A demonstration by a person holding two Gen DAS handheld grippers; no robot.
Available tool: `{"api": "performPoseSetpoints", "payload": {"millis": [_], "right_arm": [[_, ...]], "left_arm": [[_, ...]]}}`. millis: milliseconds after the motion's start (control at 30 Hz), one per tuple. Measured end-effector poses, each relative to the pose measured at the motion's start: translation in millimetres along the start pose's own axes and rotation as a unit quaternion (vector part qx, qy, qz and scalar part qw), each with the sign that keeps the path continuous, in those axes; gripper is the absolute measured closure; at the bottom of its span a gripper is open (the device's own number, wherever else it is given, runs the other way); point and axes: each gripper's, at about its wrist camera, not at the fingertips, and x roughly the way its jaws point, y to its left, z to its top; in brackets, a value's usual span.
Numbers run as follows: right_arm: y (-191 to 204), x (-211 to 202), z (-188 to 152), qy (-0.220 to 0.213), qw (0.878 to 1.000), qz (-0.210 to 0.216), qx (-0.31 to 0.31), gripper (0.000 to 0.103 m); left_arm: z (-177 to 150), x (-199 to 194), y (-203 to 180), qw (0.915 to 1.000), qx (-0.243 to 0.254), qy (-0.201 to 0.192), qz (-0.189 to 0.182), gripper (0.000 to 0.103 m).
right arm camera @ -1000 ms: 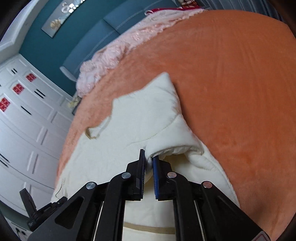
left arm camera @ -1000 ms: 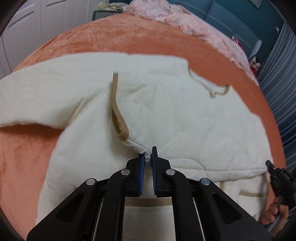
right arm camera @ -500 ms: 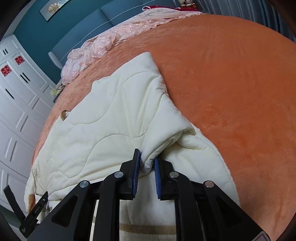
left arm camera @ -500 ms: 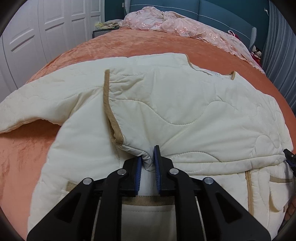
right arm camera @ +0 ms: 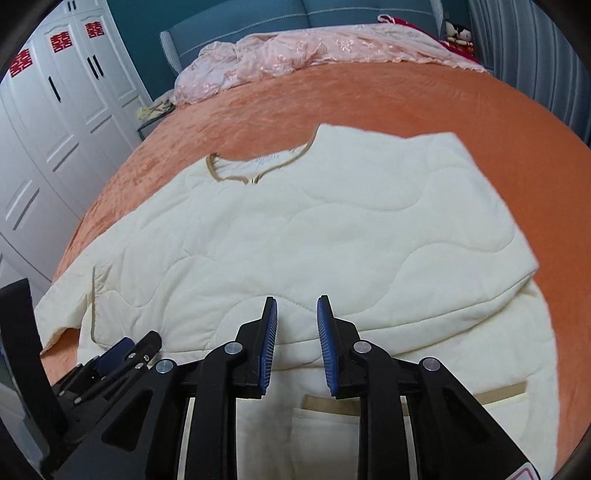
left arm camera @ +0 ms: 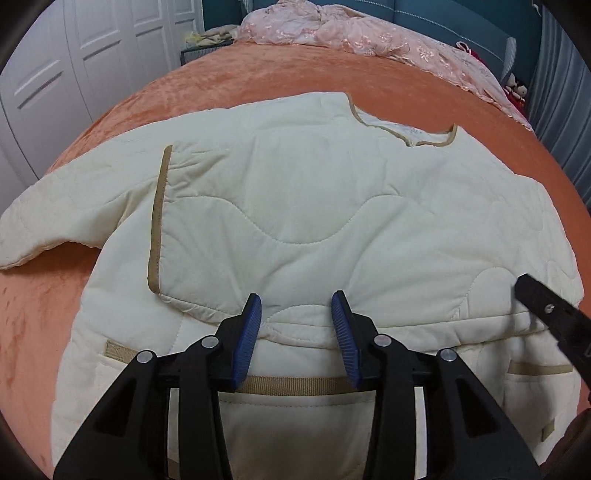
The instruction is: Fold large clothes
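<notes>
A cream quilted jacket [left arm camera: 314, 206] with tan trim lies flat on the orange bedspread [left arm camera: 258, 77]. One sleeve is folded across its chest, its tan cuff [left arm camera: 157, 225] at the left. The other sleeve [left arm camera: 40, 221] sticks out left. My left gripper [left arm camera: 295, 310] is open and empty just above the folded sleeve's lower edge. In the right wrist view the jacket [right arm camera: 314, 236] fills the middle, and my right gripper [right arm camera: 297, 314] is open and empty over the same folded edge. The left gripper shows at the lower left of that view [right arm camera: 118, 354].
A pink lace cover [left arm camera: 369, 37] lies bunched at the head of the bed by the blue headboard [right arm camera: 295, 18]. White wardrobe doors [right arm camera: 55, 110] stand along the left. Grey curtains [left arm camera: 565, 92] hang at the right. Tan-edged pockets [right arm camera: 332, 402] lie near the jacket's hem.
Both grippers have opened and let go of the sleeve's edge. The sleeve now lies flat across the jacket's chest. Both cameras have tilted up to look along the bed.
</notes>
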Motion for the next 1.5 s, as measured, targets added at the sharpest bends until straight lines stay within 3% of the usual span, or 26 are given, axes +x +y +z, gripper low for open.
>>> {"api": "performPoseSetpoints", "payload": {"millis": [100,333,533,733,1133,1200,1267,1333,1400,1467,1500], "right_arm": [[3,14,-18,-0.002,1.000,-0.024,-0.006,0.082],[9,18,-31,-0.033,0.998,-0.052,-0.025,0.082],[27,20,-32,-0.035,0.992,-0.109,-0.056,0.082],[35,23,-31,-0.037,0.987,-0.139,-0.070,0.082],[40,21,-34,-0.039,0.985,-0.150,-0.075,0.082],[40,18,-34,-0.039,0.985,-0.149,-0.074,0.081],[41,13,-33,-0.039,0.986,-0.149,-0.071,0.080],[41,3,-32,-0.039,0.988,-0.143,-0.049,0.075],[43,-14,-36,-0.056,0.991,-0.118,-0.033,0.070],[52,-28,-46,-0.073,0.992,-0.098,-0.039,0.066],[59,-34,-51,-0.075,0.992,-0.092,-0.049,0.065]], "left_arm": [[-8,2,-4,0.9995,0.023,-0.019,0.004,0.064],[-16,6,-3,0.9985,0.022,-0.050,-0.006,0.062],[-17,5,5,0.9980,0.006,-0.054,-0.032,0.062],[-18,5,10,0.9970,-0.004,-0.056,-0.052,0.060],[-19,3,13,0.9951,-0.010,-0.060,-0.077,0.053],[-17,-1,21,0.9913,-0.024,-0.059,-0.115,0.044],[-14,-12,41,0.9841,-0.053,-0.050,-0.162,0.044],[-12,-30,73,0.9765,-0.098,-0.046,-0.186,0.043],[-7,-51,119,0.9646,-0.148,-0.062,-0.209,0.029],[-2,-66,174,0.9546,-0.206,-0.088,-0.196,0.015],[1,-68,203,0.9513,-0.234,-0.095,-0.177,0.015]]}}
